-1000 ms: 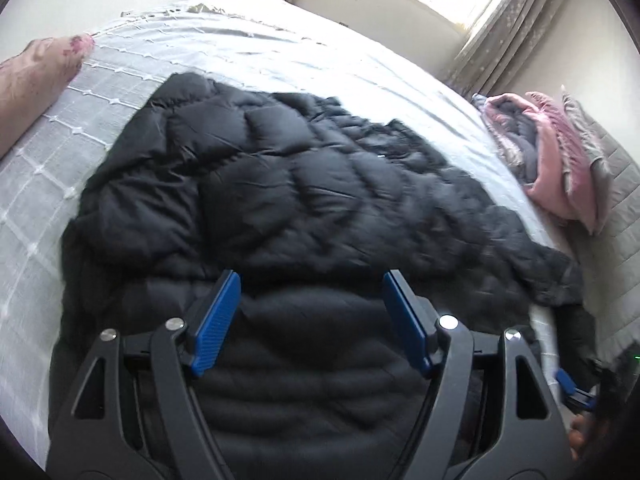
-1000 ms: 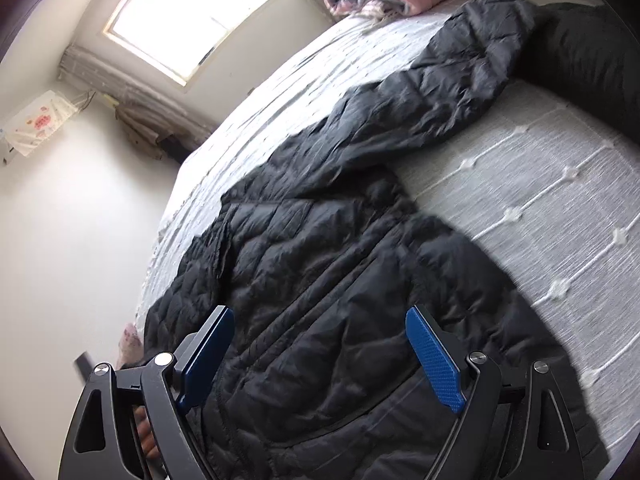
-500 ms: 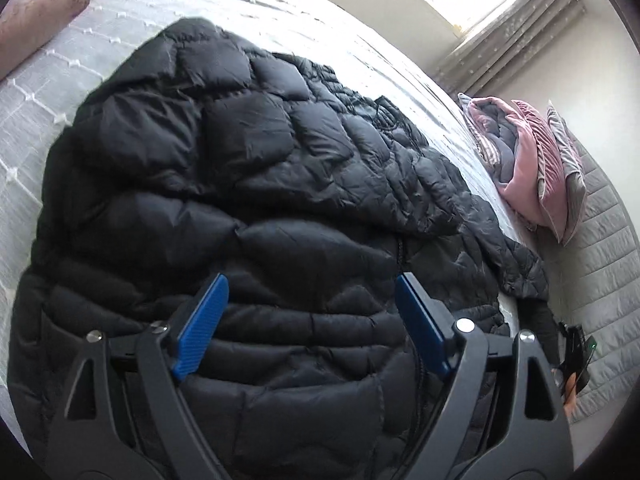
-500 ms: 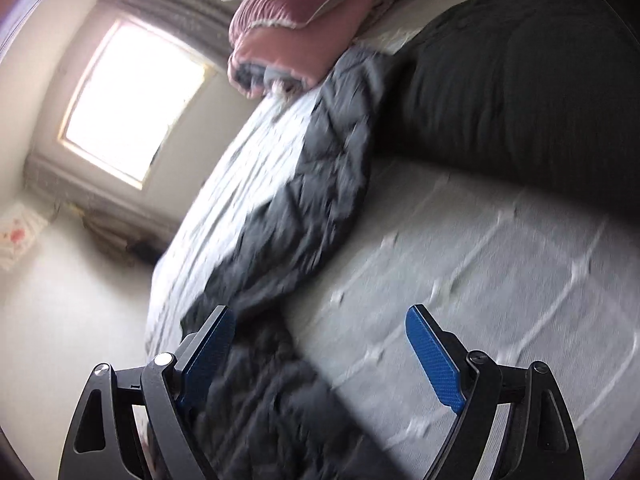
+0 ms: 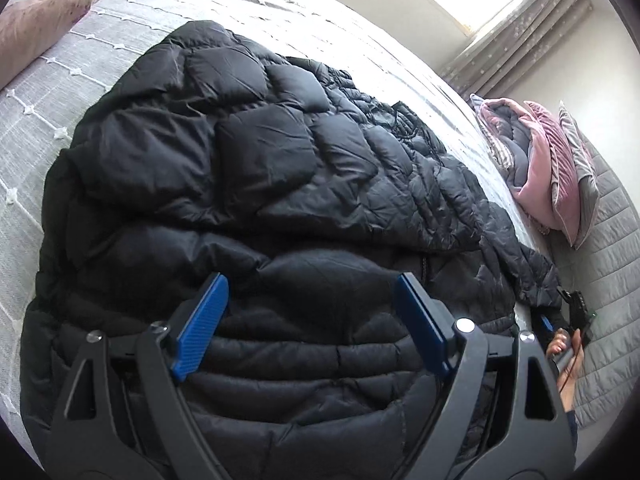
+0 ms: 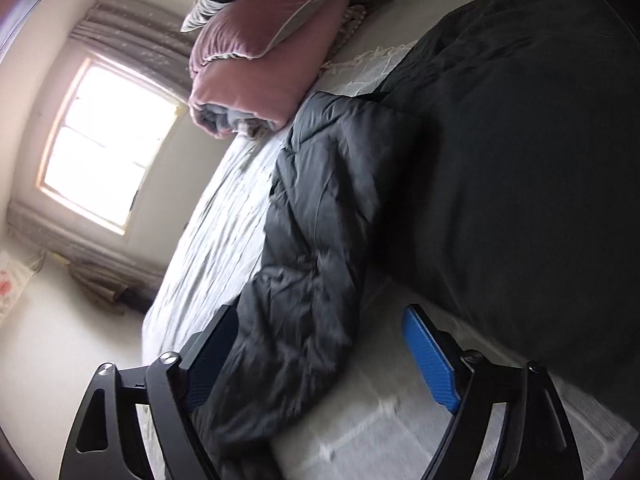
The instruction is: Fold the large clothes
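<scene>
- Currently, my left tongs (image 5: 308, 312) hang over the lower body of the black puffer jacket (image 5: 248, 184), jaws spread wide, nothing between the blue pads (image 5: 200, 324).
- The jacket lies spread across the bed (image 5: 36, 120), on a grey-white tufted cover; one half is laid over the other, its edge running diagonally across the garment.
- One sleeve (image 5: 532, 276) trails toward the right side of the bed, in the left wrist view.
- My right tongs (image 6: 316, 344) are also apart and empty, held above that sleeve (image 6: 320, 216), which passes between the jaws without being gripped as far as I can tell; this view is blurred.
- A dark cloth (image 6: 520, 140) lies beside the sleeve; whether they touch I cannot tell.
- Pink folded bedding (image 5: 536, 176) and a grey cushion (image 5: 580, 160) sit near the far corner, well apart from the jacket body.
- A pink pillow (image 5: 44, 16) rests at the bed's opposite edge.
- Window (image 6: 104, 144) with curtains behind the bedding.
</scene>
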Demonstrator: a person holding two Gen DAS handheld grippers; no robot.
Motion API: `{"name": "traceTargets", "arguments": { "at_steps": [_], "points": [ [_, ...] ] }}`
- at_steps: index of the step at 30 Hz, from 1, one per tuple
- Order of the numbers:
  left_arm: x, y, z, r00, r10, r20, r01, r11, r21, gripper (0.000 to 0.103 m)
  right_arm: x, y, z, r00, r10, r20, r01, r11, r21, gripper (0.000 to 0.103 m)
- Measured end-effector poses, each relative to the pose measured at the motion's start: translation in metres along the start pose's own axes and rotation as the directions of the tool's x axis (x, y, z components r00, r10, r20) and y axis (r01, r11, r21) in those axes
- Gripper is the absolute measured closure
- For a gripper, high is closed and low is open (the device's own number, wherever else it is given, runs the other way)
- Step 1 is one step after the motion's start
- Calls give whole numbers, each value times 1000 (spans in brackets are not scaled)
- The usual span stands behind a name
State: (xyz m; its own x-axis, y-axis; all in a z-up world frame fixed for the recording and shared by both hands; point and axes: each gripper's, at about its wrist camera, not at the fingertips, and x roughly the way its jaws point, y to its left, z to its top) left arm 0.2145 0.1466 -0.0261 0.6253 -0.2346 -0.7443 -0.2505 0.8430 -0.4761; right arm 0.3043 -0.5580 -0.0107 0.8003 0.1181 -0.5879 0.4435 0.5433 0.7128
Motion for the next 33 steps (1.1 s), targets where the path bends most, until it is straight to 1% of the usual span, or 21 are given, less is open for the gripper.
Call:
{"name": "traceTargets", "arguments": {
  "at_steps": [1, 3, 4, 5, 6, 7, 9, 11, 13, 14, 16, 18, 21, 22, 23, 26, 28, 29, 31, 32, 33],
  "points": [
    [1, 0, 0, 1000, 5, 2, -5, 1000, 2, 18, 8, 1, 3, 1000, -21, -3, 21, 1000, 5, 28],
    [3, 1, 1, 1000, 10, -6, -10, 1000, 8, 18, 23, 5, 7, 997, -78, -18, 78, 997, -6, 55],
    [5, 2, 2, 1000, 7, -11, -7, 1000, 9, 18, 30, 9, 8, 992, -125, -23, 124, 992, -30, 90],
    [5, 2, 3, 1000, 3, -12, -3, 1000, 7, 18, 33, 13, 9, 985, -171, -18, 170, 984, -55, 97],
    [5, 4, 5, 1000, -5, -9, 5, 1000, -5, 18, 33, 22, 10, 978, -208, 6, 207, 974, -94, 97],
    [4, 6, 7, 1000, -12, -5, 12, 1000, -21, 18, 32, 30, 10, 977, -212, 28, 214, 970, -118, 98],
    [1, 10, 10, 1000, -26, 2, 26, 999, -47, 18, 20, 56, 9, 978, -188, 86, 200, 963, -181, 98],
    [-3, 14, 12, 999, -32, 16, 33, 997, -64, 18, 6, 84, 9, 979, -161, 124, 187, 954, -235, 99],
    [-8, 17, 14, 999, -36, 27, 38, 996, -78, 18, -12, 119, 6, 978, -123, 166, 169, 940, -298, 99],
    [-9, 19, 15, 999, -42, 31, 44, 995, -87, 18, -24, 143, 2, 977, -89, 193, 152, 927, -343, 99],
    [-13, 25, 18, 998, -57, 40, 61, 991, -117, 18, -39, 180, -7, 976, -29, 217, 118, 905, -410, 99],
    [-18, 31, 21, 997, -63, 49, 69, 988, -134, 18, -50, 222, -24, 975, 31, 221, 84, 866, -493, 99],
    [-25, 38, 24, 995, -72, 67, 82, 985, -151, 18, -56, 276, -60, 974, 77, 214, 70, 794, -604, 99],
    [-27, 41, 25, 994, -79, 74, 90, 983, -160, 18, -53, 290, -74, 976, 90, 201, 57, 777, -627, 99],
    [-29, 46, 26, 993, -85, 80, 98, 981, -170, 18, -53, 304, -89, 978, 119, 171, 19, 764, -645, 99],
    [-30, 54, 28, 993, -89, 78, 103, 974, -200, 18, -45, 331, -125, 978, 177, 110, -58, 736, -675, 99],
    [-30, 60, 30, 992, -106, 74, 120, 969, -214, 18, -33, 346, -154, 979, 196, 61, -97, 705, -703, 99],
    [-31, 62, 31, 991, -111, 74, 124, 968, -219, 18, -29, 355, -171, 980, 197, 35, -110, 680, -725, 99],
    [-33, 66, 31, 990, -119, 76, 133, 965, -225, 18, -14, 370, -206, 982, 190, -11, -128, 613, -780, 99],
    [-33, 68, 31, 989, -126, 75, 140, 964, -228, 18, -6, 374, -228, 982, 182, -42, -139, 564, -814, 99],
    [-34, 70, 32, 988, -134, 72, 147, 962, -230, 18, 1, 374, -251, 985, 166, -46, -125, 511, -850, 99]
  ]
}}
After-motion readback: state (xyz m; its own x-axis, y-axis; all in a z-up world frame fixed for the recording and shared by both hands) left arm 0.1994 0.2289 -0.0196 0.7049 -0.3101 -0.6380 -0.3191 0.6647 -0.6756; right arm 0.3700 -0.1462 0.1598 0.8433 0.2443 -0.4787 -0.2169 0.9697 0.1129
